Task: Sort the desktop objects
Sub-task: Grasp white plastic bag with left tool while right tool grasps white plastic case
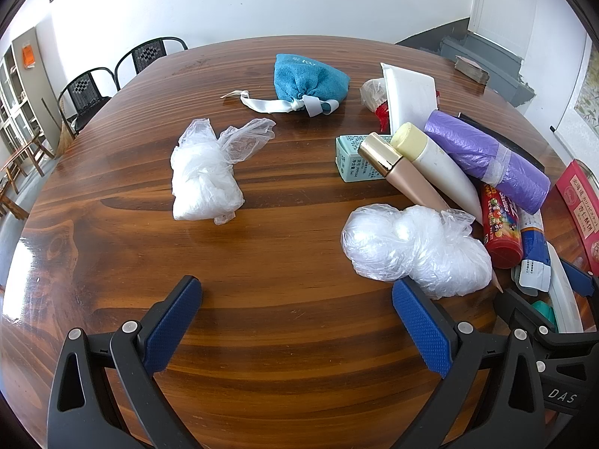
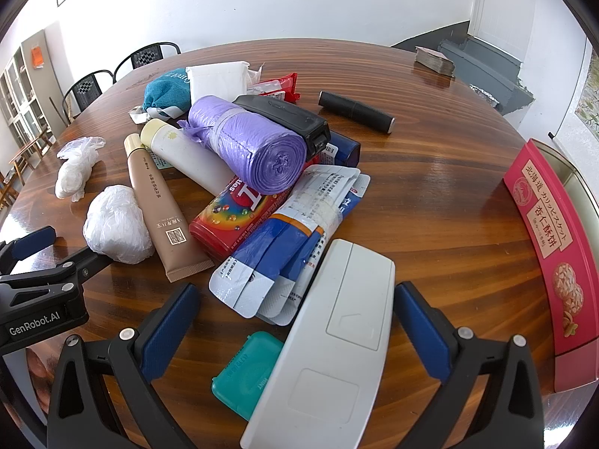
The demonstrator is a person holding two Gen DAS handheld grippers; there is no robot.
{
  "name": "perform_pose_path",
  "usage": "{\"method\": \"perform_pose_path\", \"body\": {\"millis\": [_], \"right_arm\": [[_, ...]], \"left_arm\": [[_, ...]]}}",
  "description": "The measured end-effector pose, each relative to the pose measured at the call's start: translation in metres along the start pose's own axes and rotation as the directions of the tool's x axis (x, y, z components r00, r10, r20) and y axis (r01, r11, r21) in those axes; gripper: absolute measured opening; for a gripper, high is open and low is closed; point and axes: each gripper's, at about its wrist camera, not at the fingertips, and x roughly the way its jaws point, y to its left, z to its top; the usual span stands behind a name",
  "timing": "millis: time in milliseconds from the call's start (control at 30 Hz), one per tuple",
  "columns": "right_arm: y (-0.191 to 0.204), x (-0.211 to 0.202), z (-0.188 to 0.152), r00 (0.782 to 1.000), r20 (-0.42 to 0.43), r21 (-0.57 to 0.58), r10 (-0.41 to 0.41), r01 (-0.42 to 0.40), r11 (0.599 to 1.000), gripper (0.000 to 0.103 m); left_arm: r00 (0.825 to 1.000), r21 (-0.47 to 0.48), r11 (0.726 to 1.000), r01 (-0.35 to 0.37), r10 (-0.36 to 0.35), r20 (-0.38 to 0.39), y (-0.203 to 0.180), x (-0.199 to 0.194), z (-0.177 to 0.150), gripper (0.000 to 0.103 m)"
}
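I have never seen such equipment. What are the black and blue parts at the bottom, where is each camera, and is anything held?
A person holds two hand-held grippers, each carrying a camera that looks along its blue-padded fingers. The left gripper hangs open over bare wood of the table; two clear plastic bags lie ahead. The right gripper is open too: a white remote-like case lies between its fingers, not pinched. Beyond sits a pile: purple bag roll, tubes, red candy can. Nothing is held.

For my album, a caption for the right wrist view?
Open right gripper over a long white plastic case beside cluttered toiletries.
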Motion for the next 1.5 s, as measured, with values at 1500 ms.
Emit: {"method": "perform_pose_path", "body": {"millis": [1500], "right_arm": [[-0.013, -0.005, -0.009, 0.993, -0.012, -0.165, 0.12, -0.12, 0.979, 0.103]], "left_arm": [[0.999, -0.106, 0.994, 0.005, 0.001, 0.054, 0.06, 0.038, 0.063, 0.063]]}}
